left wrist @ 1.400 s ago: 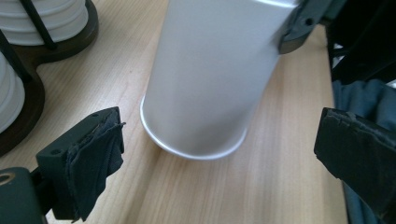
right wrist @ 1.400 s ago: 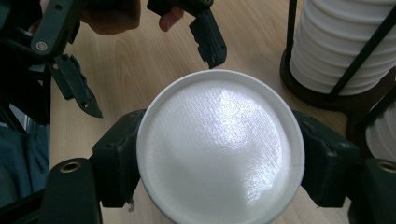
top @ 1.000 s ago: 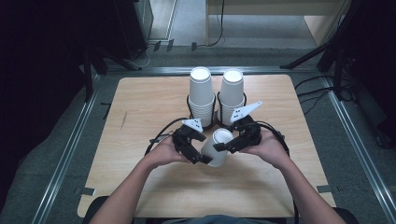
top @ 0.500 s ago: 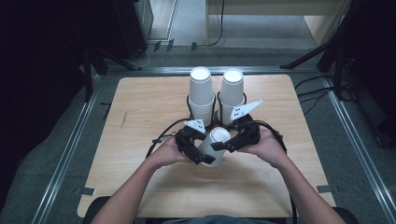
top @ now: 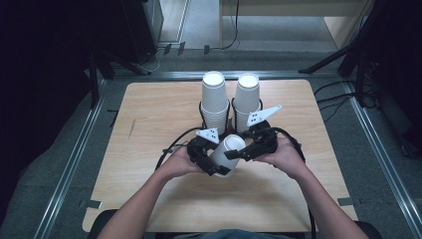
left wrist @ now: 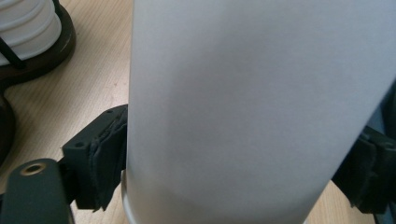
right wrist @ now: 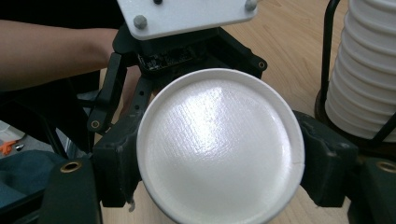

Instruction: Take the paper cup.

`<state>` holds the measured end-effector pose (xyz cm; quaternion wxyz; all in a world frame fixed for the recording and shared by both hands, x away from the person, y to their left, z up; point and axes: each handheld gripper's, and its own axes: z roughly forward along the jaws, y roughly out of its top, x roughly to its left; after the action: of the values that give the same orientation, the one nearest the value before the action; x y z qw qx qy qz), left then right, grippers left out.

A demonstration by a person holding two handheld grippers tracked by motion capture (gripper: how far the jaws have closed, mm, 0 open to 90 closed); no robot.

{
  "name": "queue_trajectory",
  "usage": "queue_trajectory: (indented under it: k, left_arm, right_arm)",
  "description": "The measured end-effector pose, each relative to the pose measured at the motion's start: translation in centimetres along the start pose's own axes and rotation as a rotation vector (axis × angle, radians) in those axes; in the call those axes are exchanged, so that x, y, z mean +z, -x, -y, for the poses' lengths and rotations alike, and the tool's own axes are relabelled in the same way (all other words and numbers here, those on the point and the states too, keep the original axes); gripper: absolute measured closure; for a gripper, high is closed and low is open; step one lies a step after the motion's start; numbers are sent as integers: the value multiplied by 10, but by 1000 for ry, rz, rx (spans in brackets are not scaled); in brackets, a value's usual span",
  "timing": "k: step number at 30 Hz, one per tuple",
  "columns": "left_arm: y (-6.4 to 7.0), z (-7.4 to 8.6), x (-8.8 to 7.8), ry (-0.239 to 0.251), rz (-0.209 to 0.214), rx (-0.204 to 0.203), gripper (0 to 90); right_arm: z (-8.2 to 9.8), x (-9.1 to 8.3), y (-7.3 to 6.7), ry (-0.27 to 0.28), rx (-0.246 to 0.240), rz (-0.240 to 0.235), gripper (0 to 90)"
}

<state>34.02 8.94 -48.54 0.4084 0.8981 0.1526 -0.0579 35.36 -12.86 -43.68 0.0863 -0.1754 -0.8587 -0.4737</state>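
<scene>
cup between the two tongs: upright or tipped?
Tipped. The cup lies on its side above the table: the right gripper view looks flat onto its round bottom, and both tongs clamp its wall.

Two black handheld grippers are seen, the left gripper [top: 219, 167] and the right gripper [top: 234, 154], each topped by a pale grey three-cornered plate with small dark screws and trailed by a black cable. Black jaws with worn, frayed pads [left wrist: 105, 161] and brass-ringed screw holes are shown in the gripper views. Bare forearms are seen, with no sleeves reaching them.
</scene>
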Motion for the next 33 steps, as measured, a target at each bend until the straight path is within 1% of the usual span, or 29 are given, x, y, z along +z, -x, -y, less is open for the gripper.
queue_trajectory:
  k: [2,5,7,8,11,12,13,15,16,17,18,19,21,22,23,25,26,27,28,29,30,31,33]
  left_arm:
    - [1,0,-1,-5,-1,4,124]
    - [2,0,-3,-15,-15,26,141]
    - [2,0,-4,-16,-12,24,145]
    - [3,-1,-5,-22,-19,34,152]
    - [3,-1,-7,-22,-17,34,157]
    - [3,-1,-7,-20,-5,26,159]
    - [3,-1,-7,-23,-6,26,161]
    - [2,-2,-8,-41,5,21,161]
    - [2,-2,-8,-42,0,24,161]
    - [2,-2,-9,-44,11,13,161]
    - [1,-2,-10,-47,2,12,161]
    - [0,-2,-10,-48,3,9,161]
    - [-1,-1,-12,-52,-3,6,161]
    - [-2,0,-15,-47,-7,-5,161]
    - [-2,0,-15,-47,-7,-5,161]
    - [-3,0,-20,-43,-9,-13,161]
    - [-4,0,-24,-42,-9,-18,161]
    - [-4,-1,-26,-44,-14,-18,161]
    - [-4,-1,-26,-44,-14,-18,161]
    - [-4,-1,-30,-53,-13,-31,160]
    - [-4,-1,-30,-53,-13,-31,160]
    - [-4,-1,-32,-55,-19,-27,160]
    - [-5,-2,-35,-63,-24,-36,160]
  right_arm:
    - [0,0,0,-2,3,0,255]
    - [1,1,1,-3,8,-14,255]
    - [1,1,1,-3,8,-14,255]
    - [1,1,1,2,5,-14,253]
    - [1,1,1,4,8,-15,250]
    - [1,1,1,6,7,-18,248]
    - [1,1,1,6,8,-23,247]
    - [1,1,1,3,1,-28,242]
    - [1,1,1,0,2,-26,238]
    - [1,1,1,-1,-1,-15,212]
    - [1,1,1,-1,-1,-15,212]
    - [1,0,1,-10,-1,2,195]
    - [1,-1,2,-13,-5,9,181]
    - [2,-1,2,-20,-5,16,179]
    - [2,-1,2,-20,-5,16,179]
    - [3,-3,3,-32,-27,24,186]
    - [5,-4,3,-46,-47,29,192]
    - [6,-5,3,-54,-51,33,192]
    - [7,-5,4,-61,-54,34,195]
    - [8,-5,4,-65,-55,36,199]
    - [10,-6,5,-78,-56,32,199]
    - [10,-6,5,-78,-56,32,199]
    - [12,-5,6,-93,-63,30,199]
